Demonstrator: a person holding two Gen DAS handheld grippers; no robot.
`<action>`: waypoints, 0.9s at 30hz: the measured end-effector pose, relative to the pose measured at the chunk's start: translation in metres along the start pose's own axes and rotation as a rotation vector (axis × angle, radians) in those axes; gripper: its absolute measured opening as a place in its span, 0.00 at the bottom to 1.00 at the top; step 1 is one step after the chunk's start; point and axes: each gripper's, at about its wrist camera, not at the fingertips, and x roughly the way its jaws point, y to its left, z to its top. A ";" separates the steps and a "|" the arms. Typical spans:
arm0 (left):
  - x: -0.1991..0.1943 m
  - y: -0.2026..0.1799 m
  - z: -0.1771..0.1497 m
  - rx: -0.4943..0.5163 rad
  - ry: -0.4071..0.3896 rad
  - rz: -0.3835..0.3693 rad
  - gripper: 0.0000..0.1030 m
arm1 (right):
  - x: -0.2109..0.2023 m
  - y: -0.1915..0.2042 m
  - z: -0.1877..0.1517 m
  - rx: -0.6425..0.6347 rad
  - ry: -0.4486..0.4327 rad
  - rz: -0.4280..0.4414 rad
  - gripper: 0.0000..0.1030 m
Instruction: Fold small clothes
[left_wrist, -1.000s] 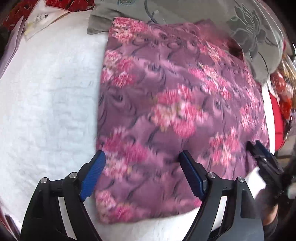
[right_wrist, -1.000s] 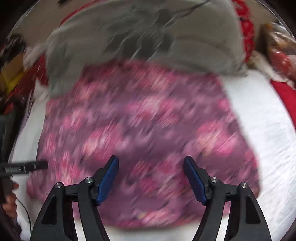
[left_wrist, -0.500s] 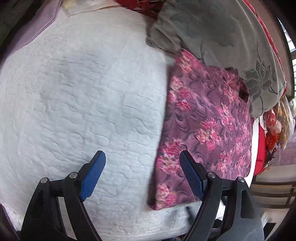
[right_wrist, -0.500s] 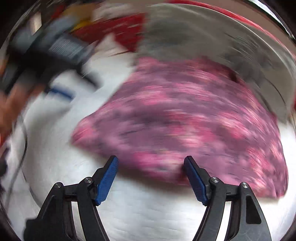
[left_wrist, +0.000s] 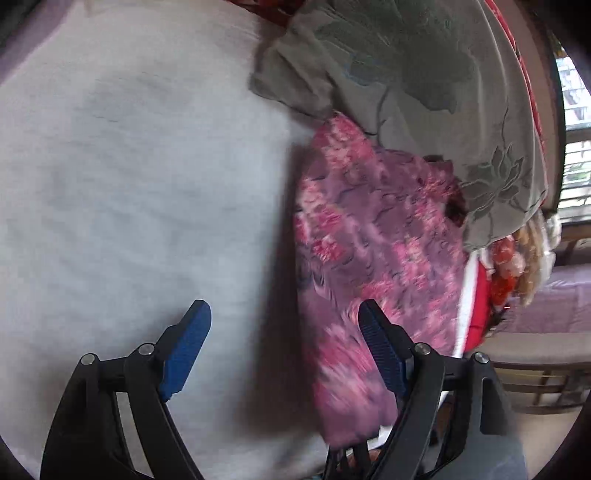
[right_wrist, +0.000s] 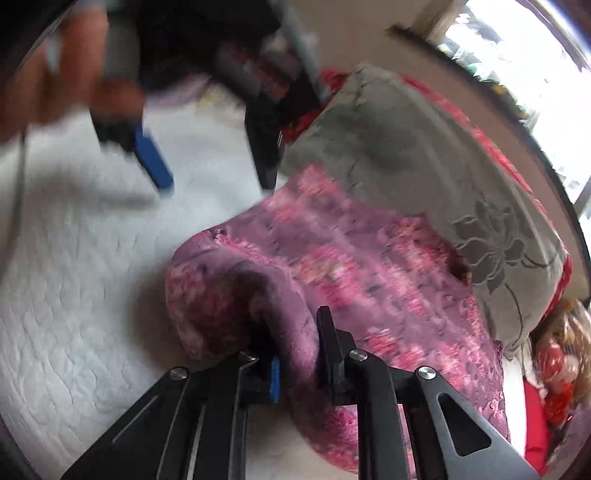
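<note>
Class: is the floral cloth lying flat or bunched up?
Bunched at one edge: the right gripper is closing on a raised fold of the floral cloth.

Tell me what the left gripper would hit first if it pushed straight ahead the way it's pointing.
Most likely the white quilted cover, bare between the open left gripper fingers. The pink floral garment lies just right of that line; depth is unclear.

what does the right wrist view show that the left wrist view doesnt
Only the right wrist view shows the right gripper closing on a bunched edge of the floral garment, and a hand holding the left gripper. Only the left wrist view shows the left gripper's open fingers from behind, nothing between them. Both show the garment, the grey pillow and the white quilt.
</note>
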 end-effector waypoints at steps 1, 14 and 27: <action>0.005 -0.003 0.004 -0.004 0.011 -0.010 0.80 | -0.004 -0.006 0.000 0.017 -0.024 -0.002 0.12; 0.024 -0.069 0.025 0.079 0.000 0.056 0.12 | -0.023 -0.053 -0.004 0.217 -0.067 0.090 0.11; -0.001 -0.169 0.002 0.237 -0.108 0.101 0.11 | -0.062 -0.132 -0.030 0.546 -0.107 0.112 0.11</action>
